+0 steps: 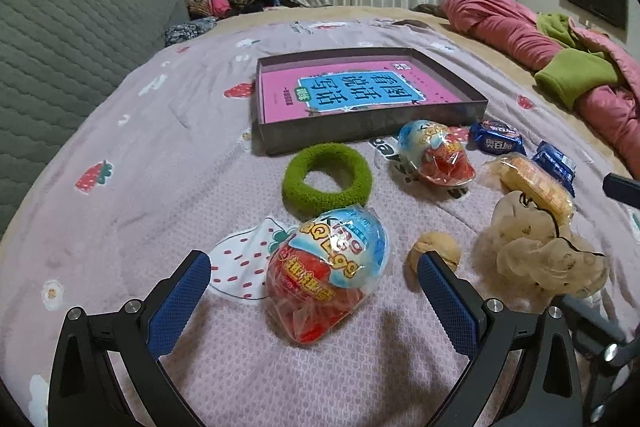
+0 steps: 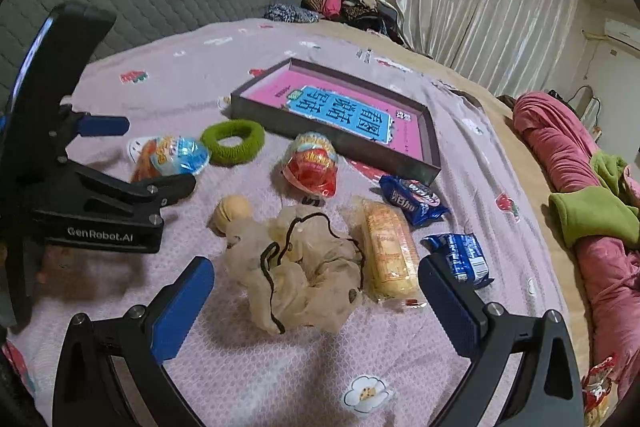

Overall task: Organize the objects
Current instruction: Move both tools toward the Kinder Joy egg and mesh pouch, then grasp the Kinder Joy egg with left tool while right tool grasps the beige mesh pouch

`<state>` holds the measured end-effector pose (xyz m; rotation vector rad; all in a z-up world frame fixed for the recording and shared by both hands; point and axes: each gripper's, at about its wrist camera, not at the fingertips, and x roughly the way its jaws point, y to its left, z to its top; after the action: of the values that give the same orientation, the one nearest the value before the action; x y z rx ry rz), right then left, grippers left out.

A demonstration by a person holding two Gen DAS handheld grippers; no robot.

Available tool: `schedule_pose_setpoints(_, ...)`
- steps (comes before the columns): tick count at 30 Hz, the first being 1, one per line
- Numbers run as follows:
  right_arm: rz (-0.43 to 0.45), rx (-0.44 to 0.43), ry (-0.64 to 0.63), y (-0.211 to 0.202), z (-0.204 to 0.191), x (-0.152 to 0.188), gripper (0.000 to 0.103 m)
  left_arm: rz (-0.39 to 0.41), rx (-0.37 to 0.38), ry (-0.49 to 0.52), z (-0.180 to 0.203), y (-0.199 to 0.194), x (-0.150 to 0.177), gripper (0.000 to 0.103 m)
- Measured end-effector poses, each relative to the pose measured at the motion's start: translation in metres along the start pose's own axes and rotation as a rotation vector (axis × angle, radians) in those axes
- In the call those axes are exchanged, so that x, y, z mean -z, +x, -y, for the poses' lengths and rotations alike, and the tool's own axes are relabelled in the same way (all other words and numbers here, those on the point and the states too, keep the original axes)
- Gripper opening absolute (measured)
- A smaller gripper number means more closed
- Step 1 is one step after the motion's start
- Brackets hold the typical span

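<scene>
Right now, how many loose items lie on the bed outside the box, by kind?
Toy eggs: 2
Blue snack packs: 2
Yellow cracker pack: 1
Hair scrunchies: 2
Walnut: 1
Total: 8

You are working over a soft matt knit bedcover [image 1: 160, 131]; glossy crinkled plastic film is wrapping the near egg toy [image 1: 328, 267]; the green ring [image 1: 327, 177] is looking fuzzy, like terry cloth; the beige pouch [image 2: 304, 267] is showing sheer gauzy fabric; your left gripper [image 1: 314, 291] is showing textured blue pads on matt black plastic
</scene>
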<state>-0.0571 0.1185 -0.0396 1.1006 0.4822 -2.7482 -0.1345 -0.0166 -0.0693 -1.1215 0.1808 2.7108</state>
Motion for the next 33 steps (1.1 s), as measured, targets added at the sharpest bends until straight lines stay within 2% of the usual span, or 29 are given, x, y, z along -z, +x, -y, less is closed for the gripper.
schedule_pose_setpoints(9, -0.027, 0.042, -0.029, 0.017, -0.003, 0.001, 0.102, -0.026, 0.049, 0.025, 0.006, 0.022, 0.0, 0.103)
schedule_pose_setpoints(11, -0.028, 0.037, -0.022, 0.018, 0.0, 0.001, 0.098, -0.035, 0.068, 0.023, 0.005, 0.026, 0.001, 0.103)
schedule_pose_setpoints(19, -0.039, 0.045, -0.031, 0.023, 0.001, -0.002, 0.076, -0.032, 0.126, -0.002, -0.004, 0.028, 0.0, 0.097)
schedule_pose_setpoints(22, -0.057, 0.043, -0.049, 0.027, -0.004, -0.002, 0.065, -0.042, 0.123, 0.008, -0.002, 0.03, 0.001, 0.086)
schedule_pose_setpoints(23, -0.061, 0.041, -0.057, 0.028, -0.005, -0.001, 0.061, -0.047, 0.127, 0.009, -0.002, 0.03, 0.001, 0.077)
schedule_pose_setpoints(24, -0.066, 0.04, -0.062, 0.03, -0.007, -0.001, 0.058, -0.052, 0.129, 0.009, -0.001, 0.032, 0.001, 0.073)
schedule_pose_setpoints(25, -0.07, 0.039, -0.061, 0.031, -0.007, 0.0, 0.052, -0.058, 0.131, 0.01, -0.001, 0.033, 0.001, 0.073)
schedule_pose_setpoints(29, -0.084, 0.005, -0.051, 0.034, -0.009, 0.0, 0.038, -0.055, 0.131, 0.016, 0.0, 0.032, 0.001, 0.072)
schedule_pose_setpoints(31, -0.082, -0.011, -0.046, 0.031, -0.008, -0.001, 0.032, -0.052, 0.133, 0.014, 0.001, 0.03, 0.001, 0.07)
schedule_pose_setpoints(33, -0.076, -0.03, -0.032, 0.028, -0.006, -0.002, 0.031, -0.05, 0.125, 0.017, 0.001, 0.028, 0.001, 0.069)
